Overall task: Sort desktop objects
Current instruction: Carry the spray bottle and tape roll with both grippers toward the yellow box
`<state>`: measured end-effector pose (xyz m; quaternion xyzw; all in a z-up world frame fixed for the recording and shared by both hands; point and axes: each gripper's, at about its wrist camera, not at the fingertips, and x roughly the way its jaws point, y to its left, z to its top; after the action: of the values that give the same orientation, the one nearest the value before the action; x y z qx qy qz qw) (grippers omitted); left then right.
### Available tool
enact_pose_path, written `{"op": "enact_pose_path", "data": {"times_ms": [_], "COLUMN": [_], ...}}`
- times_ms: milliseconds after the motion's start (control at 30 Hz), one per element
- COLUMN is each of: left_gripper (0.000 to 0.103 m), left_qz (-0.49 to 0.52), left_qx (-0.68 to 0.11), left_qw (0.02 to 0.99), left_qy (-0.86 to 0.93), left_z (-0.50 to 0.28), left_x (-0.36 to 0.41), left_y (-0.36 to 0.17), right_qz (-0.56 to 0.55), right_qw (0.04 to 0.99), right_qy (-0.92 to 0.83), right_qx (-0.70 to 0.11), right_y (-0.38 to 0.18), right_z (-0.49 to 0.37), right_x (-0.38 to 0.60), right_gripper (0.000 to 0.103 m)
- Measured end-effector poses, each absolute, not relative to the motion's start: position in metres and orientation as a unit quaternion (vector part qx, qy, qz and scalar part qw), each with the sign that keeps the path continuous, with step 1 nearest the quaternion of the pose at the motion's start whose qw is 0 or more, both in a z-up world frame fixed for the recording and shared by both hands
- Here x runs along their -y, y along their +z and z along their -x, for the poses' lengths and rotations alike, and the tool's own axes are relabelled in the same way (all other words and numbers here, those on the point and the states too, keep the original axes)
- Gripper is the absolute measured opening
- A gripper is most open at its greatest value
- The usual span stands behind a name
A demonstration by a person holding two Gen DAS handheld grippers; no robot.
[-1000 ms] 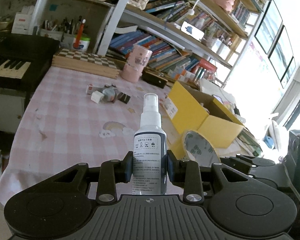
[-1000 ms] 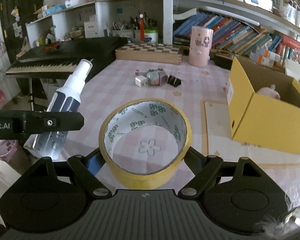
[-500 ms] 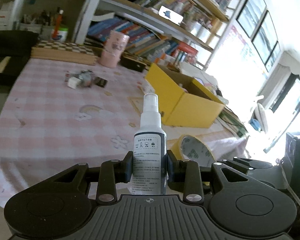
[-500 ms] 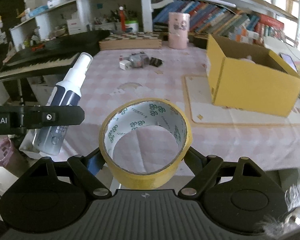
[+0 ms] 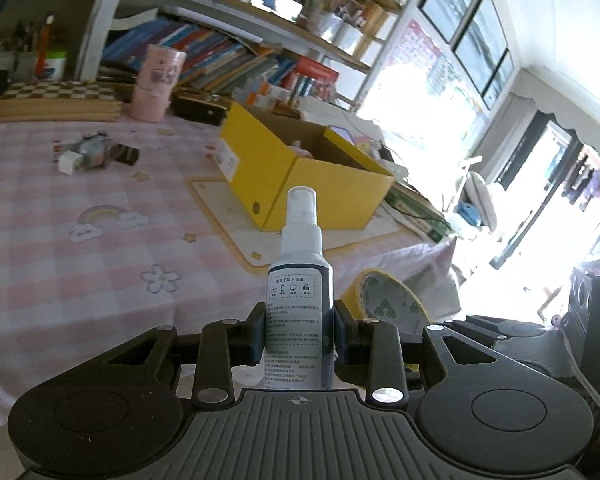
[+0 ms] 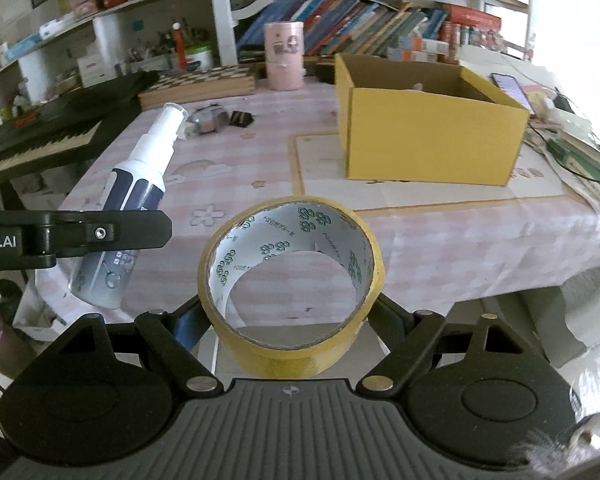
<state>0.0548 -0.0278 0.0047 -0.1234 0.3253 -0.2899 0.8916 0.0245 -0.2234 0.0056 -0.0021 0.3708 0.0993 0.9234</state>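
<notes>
My left gripper point(image 5: 299, 334) is shut on a white and dark blue spray bottle point(image 5: 300, 300), held upright in front of the table's near edge; the bottle also shows in the right wrist view point(image 6: 140, 196). My right gripper point(image 6: 290, 312) is shut on a yellow roll of tape point(image 6: 290, 276), also seen from the left wrist point(image 5: 384, 300). An open yellow cardboard box point(image 6: 428, 124) stands on a pale mat on the pink checked tablecloth point(image 5: 80, 248), ahead and to the right.
A cluster of small items point(image 5: 96, 152) lies mid-table. A pink cup stack point(image 6: 284, 56), a chessboard box point(image 6: 200, 84) and bookshelves stand behind. A keyboard point(image 6: 40, 140) sits left of the table. A phone point(image 6: 508, 84) and green books lie right of the box.
Both grippers have pulled back from the table and turned right with their loads. The yellow box now sits more central in both views. Grips are unchanged.
</notes>
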Motion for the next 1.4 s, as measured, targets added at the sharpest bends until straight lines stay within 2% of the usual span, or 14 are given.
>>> {"op": "enact_pose_path", "data": {"times_ms": [1400], "left_gripper": [0.033], "left_qz": [0.110], "left_qx": [-0.347], "left_qw": [0.867], "left_qy": [-0.341], "left_z": [-0.121], "left_x": [0.123], "left_y": [0.004], "right_qz": [-0.041], "right_qw": [0.917], "right_qy": [0.043], "right_qx": [-0.394], "right_y": [0.001], "right_z": [-0.067], "right_x": [0.319], "right_gripper": [0.083]}}
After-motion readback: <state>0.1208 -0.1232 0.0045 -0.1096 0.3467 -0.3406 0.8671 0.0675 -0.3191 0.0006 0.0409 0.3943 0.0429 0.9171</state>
